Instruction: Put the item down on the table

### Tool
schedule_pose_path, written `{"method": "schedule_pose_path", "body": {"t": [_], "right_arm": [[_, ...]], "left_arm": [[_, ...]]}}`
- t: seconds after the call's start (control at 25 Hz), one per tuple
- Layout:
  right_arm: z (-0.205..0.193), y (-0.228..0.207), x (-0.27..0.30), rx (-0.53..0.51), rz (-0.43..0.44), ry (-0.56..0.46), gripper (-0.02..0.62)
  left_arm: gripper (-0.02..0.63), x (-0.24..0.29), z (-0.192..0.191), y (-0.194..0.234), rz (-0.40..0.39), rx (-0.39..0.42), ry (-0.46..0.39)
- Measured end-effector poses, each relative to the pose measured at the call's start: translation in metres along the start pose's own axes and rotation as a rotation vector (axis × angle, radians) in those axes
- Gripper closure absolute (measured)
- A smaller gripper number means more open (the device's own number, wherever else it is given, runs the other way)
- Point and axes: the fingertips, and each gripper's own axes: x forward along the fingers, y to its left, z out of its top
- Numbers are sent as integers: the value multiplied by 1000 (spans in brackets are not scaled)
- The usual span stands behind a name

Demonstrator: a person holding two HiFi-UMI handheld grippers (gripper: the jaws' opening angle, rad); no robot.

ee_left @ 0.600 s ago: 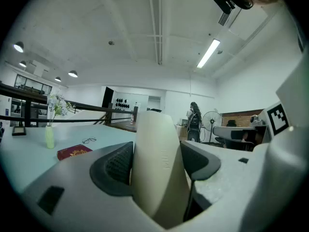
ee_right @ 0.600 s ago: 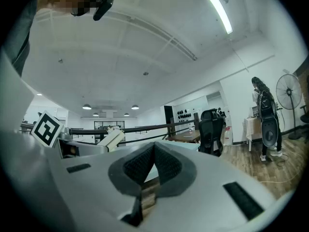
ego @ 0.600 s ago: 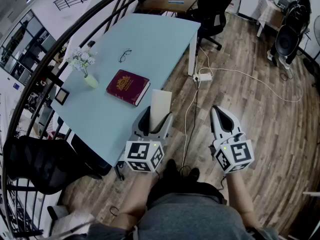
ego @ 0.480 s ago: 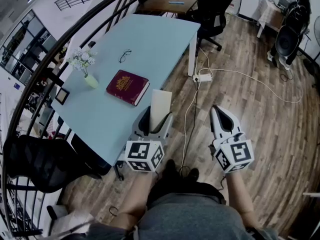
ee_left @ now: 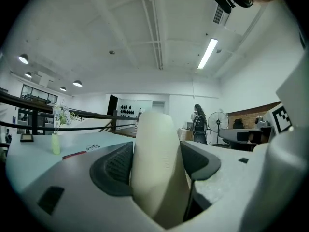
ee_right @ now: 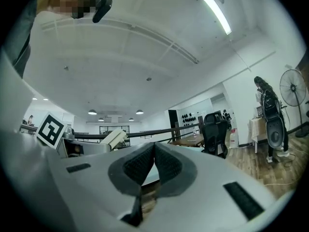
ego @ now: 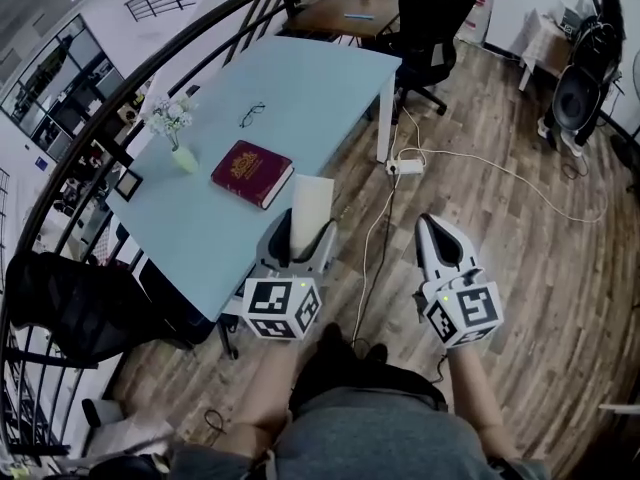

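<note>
Here, my left gripper (ego: 300,236) pinches a cream-coloured flat rectangular item (ego: 310,203) upright between its widely spread jaws, both dark pads pressed against its broad sides, as the left gripper view shows (ee_left: 157,153). The item (ee_left: 157,168) rises well above the jaw tips and is held off the surface at the near right corner of the light blue rectangular table (ego: 300,88), not resting on it.

My right gripper (ego: 436,236) is held level beside the left one, over the wooden plank floor (ego: 500,198) and clear of the table; its jaws are pressed together with nothing between them (ee_right: 153,161).

On the table, a dark red hardcover book with a gold emblem (ego: 252,173) lies near the near edge, just beyond the held item. A small pale vase of white flowers (ego: 176,133) stands by the left edge, and a pair of thin-rimmed eyeglasses (ego: 251,115) lies near the middle.
</note>
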Motion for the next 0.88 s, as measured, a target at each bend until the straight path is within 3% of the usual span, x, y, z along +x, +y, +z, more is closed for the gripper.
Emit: {"method": "schedule_pose_path", "body": {"t": [0.48, 0.88], "right_arm": [[-6, -40, -6, 33, -5, 15, 594], [-12, -79, 42, 32, -25, 24, 594]], "left_arm": [[298, 14, 7, -15, 49, 17, -8], [298, 81, 13, 9, 47, 21, -23]]}}
